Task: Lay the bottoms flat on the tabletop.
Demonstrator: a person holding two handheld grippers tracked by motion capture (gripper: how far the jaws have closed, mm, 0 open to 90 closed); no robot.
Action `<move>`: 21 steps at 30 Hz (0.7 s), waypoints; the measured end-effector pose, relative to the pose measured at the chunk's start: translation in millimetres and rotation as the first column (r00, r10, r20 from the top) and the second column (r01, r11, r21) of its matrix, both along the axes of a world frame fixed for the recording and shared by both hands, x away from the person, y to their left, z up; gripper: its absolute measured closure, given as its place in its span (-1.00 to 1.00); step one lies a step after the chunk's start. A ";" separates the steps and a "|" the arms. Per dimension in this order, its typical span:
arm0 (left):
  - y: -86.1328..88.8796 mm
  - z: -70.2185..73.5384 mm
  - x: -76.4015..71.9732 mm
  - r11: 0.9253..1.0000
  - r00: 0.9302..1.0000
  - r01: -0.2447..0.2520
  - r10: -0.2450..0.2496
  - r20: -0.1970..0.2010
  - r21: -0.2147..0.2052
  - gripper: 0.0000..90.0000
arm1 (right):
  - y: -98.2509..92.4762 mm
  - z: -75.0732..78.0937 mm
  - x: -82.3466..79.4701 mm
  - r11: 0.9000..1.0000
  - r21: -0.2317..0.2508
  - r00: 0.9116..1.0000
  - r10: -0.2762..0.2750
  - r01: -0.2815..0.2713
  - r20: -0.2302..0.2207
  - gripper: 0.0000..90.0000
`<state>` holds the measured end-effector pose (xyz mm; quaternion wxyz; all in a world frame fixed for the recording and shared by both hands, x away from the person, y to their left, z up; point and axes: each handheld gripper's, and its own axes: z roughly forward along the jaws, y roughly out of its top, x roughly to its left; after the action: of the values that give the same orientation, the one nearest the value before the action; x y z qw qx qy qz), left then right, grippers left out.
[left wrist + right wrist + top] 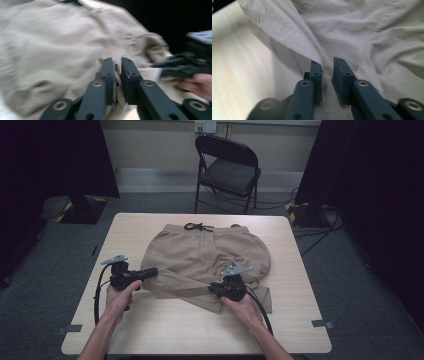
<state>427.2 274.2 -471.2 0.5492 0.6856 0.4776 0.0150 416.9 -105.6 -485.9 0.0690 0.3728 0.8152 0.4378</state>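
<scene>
Tan shorts (205, 255) with a black drawstring (198, 226) lie crumpled on the light wooden table (175, 325), waistband at the far side. My left gripper (152, 271) reaches in from the left at the shorts' near left edge. In the left gripper view its jaws (117, 60) stand almost together with a fold of the tan cloth (62, 45) pinched between them. My right gripper (212, 289) sits on the near leg of the shorts. Its jaws (328, 62) stand close around a ridge of cloth (362, 30). The right gripper (180, 66) also appears at the right of the left gripper view.
A black folding chair (227, 170) stands beyond the table's far edge. Dark curtains hang at both sides, with cables on the floor at the right. Bare tabletop lies in front of and left of the shorts.
</scene>
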 end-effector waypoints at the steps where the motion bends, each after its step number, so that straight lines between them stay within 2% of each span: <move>1: 0.0 0.0 0.0 1.000 1.000 0.000 0.000 0.000 0.000 0.72 | -0.7 -1.4 1.8 1.000 -0.001 1.000 -0.010 0.010 -0.004 0.64; 2: -0.3 -8.5 7.9 0.999 0.999 -0.030 0.031 -0.025 0.031 0.69 | -2.4 -3.7 4.4 1.000 -0.006 1.000 -0.023 0.023 -0.013 0.61; 7: -4.3 -14.8 12.1 0.998 0.999 -0.034 0.036 -0.040 0.043 0.52 | -9.3 -6.5 7.7 0.999 -0.004 0.999 -0.045 0.044 -0.023 0.51; 8: -3.8 -12.4 9.7 0.999 1.000 -0.018 0.020 -0.025 0.049 0.51 | -12.0 -5.0 6.9 0.999 -0.006 0.999 -0.043 0.043 -0.024 0.41; 9: -3.9 -9.4 6.5 0.999 1.000 -0.008 0.009 -0.016 0.032 0.50 | -12.9 -4.2 6.2 0.999 -0.005 0.999 -0.041 0.041 -0.025 0.36; 11: -4.1 -7.1 4.0 1.000 1.000 -0.008 0.008 -0.012 0.029 0.46 | -14.6 -2.5 4.4 0.999 -0.002 0.999 -0.034 0.034 -0.023 0.32; 13: -4.3 2.2 -7.7 0.999 1.000 0.024 -0.024 0.015 0.041 0.43 | -18.0 0.7 0.0 1.000 0.012 0.999 -0.029 0.029 -0.019 0.21; 15: -3.5 5.0 -12.3 0.999 0.999 0.030 -0.031 0.024 0.044 0.40 | -19.4 2.1 -1.9 1.000 0.015 1.000 -0.024 0.024 -0.019 0.20; 16: -0.7 8.3 -19.9 0.999 0.999 0.033 -0.035 0.040 0.040 0.40 | -22.3 4.8 -6.3 0.999 0.028 1.000 -0.021 0.021 -0.014 0.16; 19: 3.7 9.1 -28.6 0.998 0.998 0.035 -0.037 0.052 0.052 0.41 | -28.2 10.2 -13.2 0.999 0.051 1.000 -0.017 0.017 -0.005 0.17; 21: 7.0 3.2 -35.9 0.997 0.998 0.050 -0.052 0.033 0.050 0.44 | -31.9 13.8 -16.4 0.998 0.068 1.000 -0.013 0.013 -0.001 0.25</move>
<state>391.3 281.2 -468.0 0.5406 0.7105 0.4498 0.0244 400.5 -137.5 -472.2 0.0589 0.3805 0.7973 0.4649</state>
